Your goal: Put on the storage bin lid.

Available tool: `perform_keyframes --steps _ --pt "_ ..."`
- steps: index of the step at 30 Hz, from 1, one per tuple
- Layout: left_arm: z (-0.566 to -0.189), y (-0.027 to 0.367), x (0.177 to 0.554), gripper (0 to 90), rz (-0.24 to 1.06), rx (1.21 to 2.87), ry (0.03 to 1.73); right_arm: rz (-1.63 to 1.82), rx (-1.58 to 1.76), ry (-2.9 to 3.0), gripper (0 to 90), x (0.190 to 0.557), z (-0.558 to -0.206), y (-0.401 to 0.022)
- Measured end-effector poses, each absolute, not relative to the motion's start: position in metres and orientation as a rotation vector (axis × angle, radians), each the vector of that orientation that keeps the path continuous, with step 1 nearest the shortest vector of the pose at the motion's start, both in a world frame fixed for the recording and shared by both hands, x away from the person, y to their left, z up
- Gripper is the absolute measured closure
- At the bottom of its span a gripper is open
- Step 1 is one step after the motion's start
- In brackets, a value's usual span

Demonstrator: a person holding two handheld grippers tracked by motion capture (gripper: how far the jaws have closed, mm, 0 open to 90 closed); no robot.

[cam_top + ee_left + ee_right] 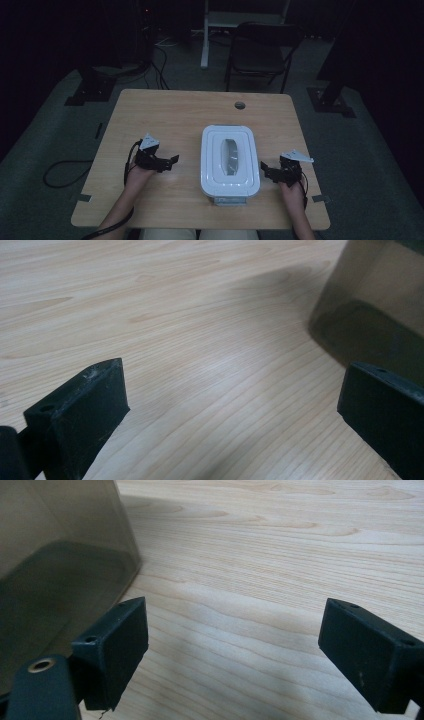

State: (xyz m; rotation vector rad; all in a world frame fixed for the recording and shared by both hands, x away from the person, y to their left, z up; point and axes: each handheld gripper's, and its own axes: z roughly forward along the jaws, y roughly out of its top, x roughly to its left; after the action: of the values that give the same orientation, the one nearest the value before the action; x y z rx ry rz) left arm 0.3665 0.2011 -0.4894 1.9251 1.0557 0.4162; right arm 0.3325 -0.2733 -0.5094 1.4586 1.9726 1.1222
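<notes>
Forearms are being extended from the near edge of the tabletop (165,107). The left hand-held gripper (172,161) and right hand-held gripper (263,170) are being held low with jaws spread apart, nothing gripped, flanking the white lidded container (230,159), which is sitting between them, right gripper just beside it.

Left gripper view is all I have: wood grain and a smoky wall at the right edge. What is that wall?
Observer: The side of a storage box with a white lid, in the middle of the table. The left tongs are short of it.
Operator: Where are the right tongs?
Observer: The right tongs are open, close beside the box's opposite side. I cannot tell whether they touch it.
Operator: Anything on the lid?
Observer: An oval flap or recess at its centre; I cannot tell which.
</notes>
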Motion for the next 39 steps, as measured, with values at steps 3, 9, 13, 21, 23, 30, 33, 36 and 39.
perform_keyframes --steps 3,9,13,21,23,30,33,36,39 --pt "-0.489 0.208 0.366 0.5 0.427 1.923 1.066 1.119 1.461 1.966 12.5 0.331 -0.509 -0.276" --pt "-0.490 0.222 0.362 0.5 0.441 1.914 1.102 1.122 1.475 1.945 12.5 0.327 -0.509 -0.282" --pt "-0.492 0.235 0.359 0.5 0.459 1.907 1.137 1.116 1.483 1.944 12.5 0.324 -0.510 -0.287" --pt "-0.493 0.259 0.352 0.5 0.488 1.887 1.211 1.082 1.515 1.907 12.5 0.317 -0.514 -0.297" --pt "-0.493 0.264 0.350 0.5 0.501 1.884 1.237 1.037 1.517 1.903 12.5 0.315 -0.514 -0.298" --pt "-0.493 0.285 0.342 0.5 0.544 1.833 1.336 1.019 1.554 1.874 12.5 0.310 -0.518 -0.306" --pt "-0.493 0.295 0.338 0.5 0.562 1.825 1.366 1.008 1.561 1.872 12.5 0.309 -0.520 -0.309" --pt "-0.492 0.305 0.335 0.5 0.577 1.820 1.395 1.005 1.585 1.856 12.5 0.307 -0.522 -0.312" --pt "-0.492 0.316 0.331 0.5 0.591 1.807 1.426 0.988 1.596 1.858 12.5 0.305 -0.524 -0.313"
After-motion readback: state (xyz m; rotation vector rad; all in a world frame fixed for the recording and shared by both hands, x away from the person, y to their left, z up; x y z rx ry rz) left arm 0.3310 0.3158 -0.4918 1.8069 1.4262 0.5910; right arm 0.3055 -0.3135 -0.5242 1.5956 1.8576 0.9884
